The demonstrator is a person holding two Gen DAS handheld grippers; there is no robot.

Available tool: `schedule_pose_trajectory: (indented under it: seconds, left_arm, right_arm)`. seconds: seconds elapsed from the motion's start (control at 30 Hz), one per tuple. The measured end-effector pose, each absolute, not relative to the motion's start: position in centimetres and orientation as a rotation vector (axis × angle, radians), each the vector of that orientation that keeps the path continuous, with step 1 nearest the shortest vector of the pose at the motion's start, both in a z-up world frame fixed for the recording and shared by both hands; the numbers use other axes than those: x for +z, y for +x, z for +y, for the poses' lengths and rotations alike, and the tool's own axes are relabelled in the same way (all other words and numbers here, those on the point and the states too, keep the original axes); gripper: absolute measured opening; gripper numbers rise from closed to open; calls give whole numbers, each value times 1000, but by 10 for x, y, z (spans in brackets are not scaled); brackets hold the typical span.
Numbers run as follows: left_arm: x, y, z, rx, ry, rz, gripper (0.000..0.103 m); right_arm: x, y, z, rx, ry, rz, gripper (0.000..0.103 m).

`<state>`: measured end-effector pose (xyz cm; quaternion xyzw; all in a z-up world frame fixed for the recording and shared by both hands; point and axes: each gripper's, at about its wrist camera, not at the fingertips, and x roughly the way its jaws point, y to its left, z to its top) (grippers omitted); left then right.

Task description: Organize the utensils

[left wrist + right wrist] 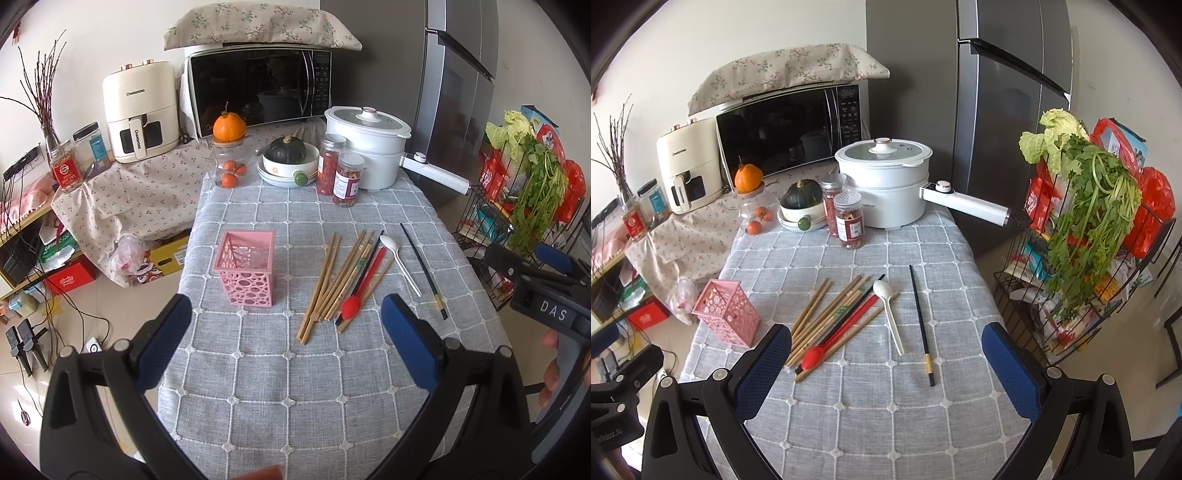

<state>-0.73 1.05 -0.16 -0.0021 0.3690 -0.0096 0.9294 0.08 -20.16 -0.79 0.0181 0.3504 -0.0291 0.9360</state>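
Observation:
A pink perforated holder (245,268) (727,312) stands upright and empty on the grey checked tablecloth (280,380) (886,413). To its right lie several wooden chopsticks (330,284) (827,314), a red spoon (352,302) (816,354), a white spoon (400,262) (890,314) and a single black chopstick (424,273) (921,328). My left gripper (286,325) is open and empty above the table's near part. My right gripper (886,354) is open and empty, near the utensils; it also shows in the left wrist view (543,284).
At the table's far end stand a white electric pot (365,144) (886,181), two red-filled jars (340,170) (846,214), a bowl with a green squash (288,158) (801,206) and a glass jar with oranges (229,162). A wire rack with greens (1082,236) stands right of the table.

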Motion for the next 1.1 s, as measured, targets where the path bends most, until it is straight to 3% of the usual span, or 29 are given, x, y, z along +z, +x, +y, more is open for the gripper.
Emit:
schedule_pose_trajectory:
  seconds: [0.4, 0.77, 0.83, 0.9, 0.97, 1.03, 1.1]
  left_arm:
    - [-16, 14, 8, -36, -12, 758, 102]
    - [-61, 115, -32, -162, 2, 1034, 100]
    - [-74, 135, -44, -196, -13, 1083, 92]
    - [-90, 158, -54, -206, 0, 1110, 77]
    - [-111, 182, -60, -194, 27, 1143, 49]
    - [-130, 201, -58, -183, -3, 1201, 32]
    - [-145, 212, -54, -175, -40, 1233, 29]
  right_arm:
    - [-17, 16, -210, -52, 58, 758, 103]
    - [-72, 92, -250, -48, 224, 1036, 103]
    - [-85, 102, -258, -48, 252, 1079, 103]
    - [-98, 111, -265, -54, 271, 1117, 103]
    - [-111, 117, -273, -66, 301, 1149, 103]
    - [-123, 122, -281, -77, 333, 1175, 103]
    - [-130, 124, -288, -82, 356, 1195, 103]
